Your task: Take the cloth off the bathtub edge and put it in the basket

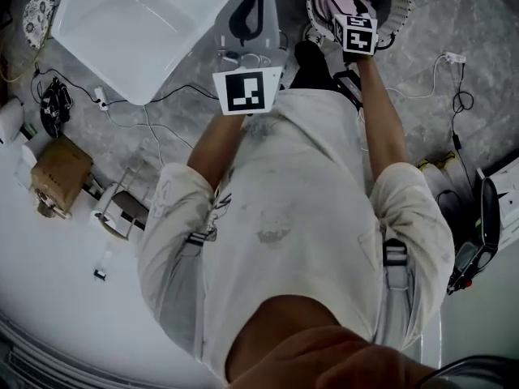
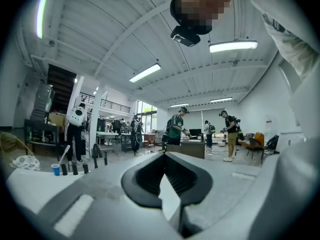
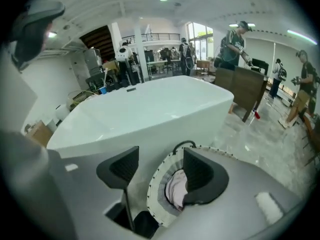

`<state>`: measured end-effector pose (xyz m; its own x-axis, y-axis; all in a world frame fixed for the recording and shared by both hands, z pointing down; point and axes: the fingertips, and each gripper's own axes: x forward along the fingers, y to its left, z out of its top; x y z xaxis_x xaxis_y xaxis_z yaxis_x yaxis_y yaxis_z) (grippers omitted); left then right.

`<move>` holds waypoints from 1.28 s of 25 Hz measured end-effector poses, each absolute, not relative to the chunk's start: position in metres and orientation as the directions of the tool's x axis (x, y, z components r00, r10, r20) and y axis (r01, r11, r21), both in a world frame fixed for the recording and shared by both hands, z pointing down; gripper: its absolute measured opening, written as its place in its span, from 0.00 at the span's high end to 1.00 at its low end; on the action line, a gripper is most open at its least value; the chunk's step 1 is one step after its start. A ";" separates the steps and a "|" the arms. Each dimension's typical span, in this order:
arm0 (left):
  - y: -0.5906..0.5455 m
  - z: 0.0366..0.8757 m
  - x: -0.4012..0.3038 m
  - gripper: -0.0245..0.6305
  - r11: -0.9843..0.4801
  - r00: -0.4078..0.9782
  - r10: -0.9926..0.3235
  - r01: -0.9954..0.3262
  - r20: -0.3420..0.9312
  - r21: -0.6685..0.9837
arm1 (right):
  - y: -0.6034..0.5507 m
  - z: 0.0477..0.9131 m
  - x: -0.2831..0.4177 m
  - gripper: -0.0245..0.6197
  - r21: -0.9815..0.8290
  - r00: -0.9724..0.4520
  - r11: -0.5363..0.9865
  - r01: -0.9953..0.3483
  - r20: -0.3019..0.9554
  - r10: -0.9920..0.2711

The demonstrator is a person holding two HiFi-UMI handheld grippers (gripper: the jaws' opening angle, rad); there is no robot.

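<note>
Floor (image 1: 430, 23): grey marbled stone. White tub (image 1: 122, 31) stands on it. Round basket (image 1: 403, 6) sits on the floor just right of the tub. Black cable (image 1: 186, 94) trails over the floor past the tub's near corner. Cardboard box (image 1: 58, 173) lies near the tub, on its near left. White cable (image 1: 454, 57) lies well right of the tub, beyond the basket.

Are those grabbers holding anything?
Nothing. The left hand-held gripper is shut and empty; the right hand-held gripper is open, the cloth lying in the basket.

Basket (image 1: 401, 10) mouth open overhead; bathtub (image 1: 122, 31) wall alongside.
</note>
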<state>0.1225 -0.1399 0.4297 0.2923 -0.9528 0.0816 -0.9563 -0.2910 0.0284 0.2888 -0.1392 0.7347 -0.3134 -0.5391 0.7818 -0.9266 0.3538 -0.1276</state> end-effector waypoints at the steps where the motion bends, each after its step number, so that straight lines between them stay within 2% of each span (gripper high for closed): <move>1: -0.135 0.425 0.108 0.96 -0.263 0.264 -0.962 -0.965 0.072 0.027 | -0.143 0.721 0.279 0.52 -0.112 -0.324 0.382 -0.918 0.766 -0.555; 10: -0.083 0.393 -0.025 0.96 0.011 -0.011 -1.000 -1.000 0.023 -0.005 | -0.167 0.598 0.172 0.52 0.003 -0.486 0.611 -0.792 0.602 -0.633; 22: -0.001 0.347 -0.176 0.96 0.346 -0.346 -0.936 -0.938 -0.070 0.014 | -0.150 0.445 -0.004 0.52 0.062 -0.759 0.809 -0.585 0.308 -0.573; 28: 0.031 0.329 -0.229 0.96 0.443 -0.440 -0.895 -0.896 -0.071 -0.027 | -0.122 0.360 -0.071 0.52 0.089 -0.845 0.853 -0.514 0.116 -0.521; 32: 0.051 0.319 -0.254 0.96 0.474 -0.470 -0.879 -0.880 -0.080 -0.036 | -0.099 0.322 -0.104 0.52 0.116 -0.865 0.862 -0.494 0.036 -0.500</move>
<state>-0.2536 0.0506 0.3194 -0.4705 -0.8787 -0.0804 -0.8797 0.4742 -0.0356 -0.1044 -0.0985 0.3218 -0.8650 -0.5004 0.0362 -0.4937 0.8619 0.1159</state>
